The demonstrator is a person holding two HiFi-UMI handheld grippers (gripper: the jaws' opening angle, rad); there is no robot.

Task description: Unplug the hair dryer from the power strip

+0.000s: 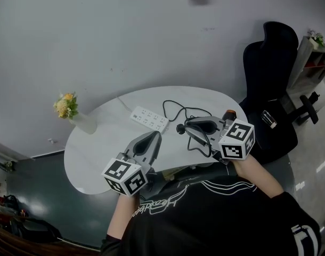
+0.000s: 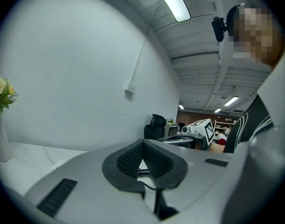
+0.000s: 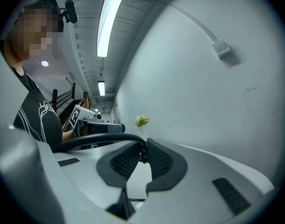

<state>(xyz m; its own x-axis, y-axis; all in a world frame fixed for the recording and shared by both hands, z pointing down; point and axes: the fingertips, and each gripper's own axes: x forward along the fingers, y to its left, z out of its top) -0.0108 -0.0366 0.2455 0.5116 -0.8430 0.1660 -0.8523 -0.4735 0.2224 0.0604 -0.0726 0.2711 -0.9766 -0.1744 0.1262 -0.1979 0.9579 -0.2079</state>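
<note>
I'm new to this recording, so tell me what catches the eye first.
The right gripper stands out, its jaws shut on a black cord over the white table. A white power strip lies mid-table. Yellow flowers in a vase stand at the table's left edge.

ahead of the left claw (image 1: pixel 155 136) the desk (image 1: pixel 93 148) lies bare up to the strip (image 1: pixel 149 119), and to its left bare as far as the vase (image 1: pixel 85 122) at the rim. between left claw and right claw (image 1: pixel 188 127) runs an open lane. beyond the right claw the cord (image 1: pixel 176 106) loops over the desk beside the strip, cluttering that way. a chair (image 1: pixel 269 63) stands off the desk, right of the right claw.
</note>
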